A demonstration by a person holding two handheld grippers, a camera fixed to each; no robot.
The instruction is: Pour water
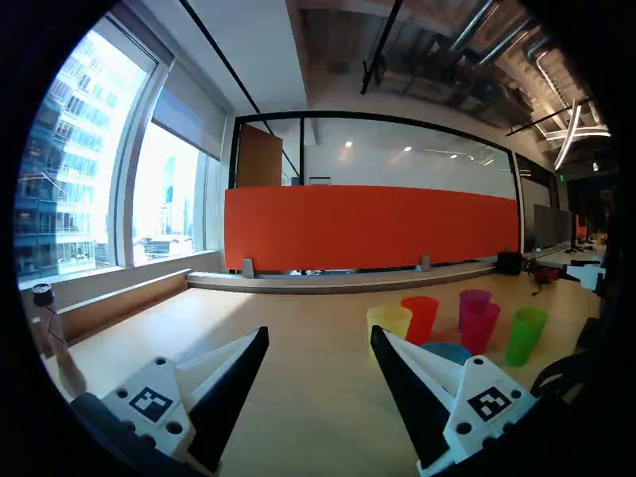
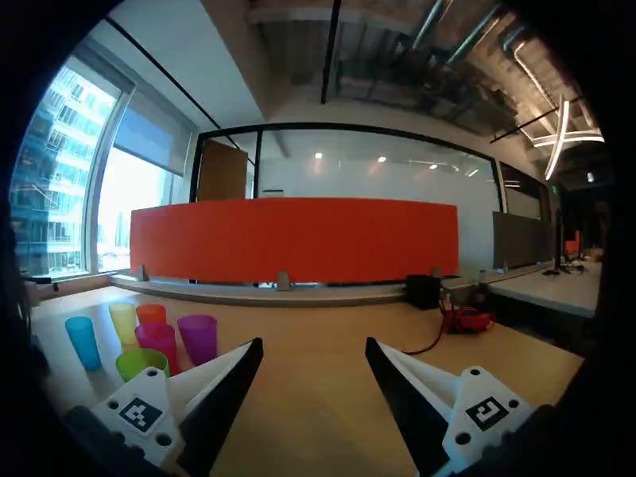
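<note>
Cups (image 1: 477,322), six, coloured plastic, upright in a cluster on wooden desk (image 1: 318,413); right of my left gripper (image 1: 318,330), left of my right gripper (image 2: 312,342); both spread wide, empty, bearing black-and-white coded tags (image 1: 151,403)

Both cameras skim low over the wooden table (image 1: 318,374), facing the orange partition (image 1: 366,226); they share the nearby coloured cups (image 1: 477,324), seen from opposite sides.
</note>
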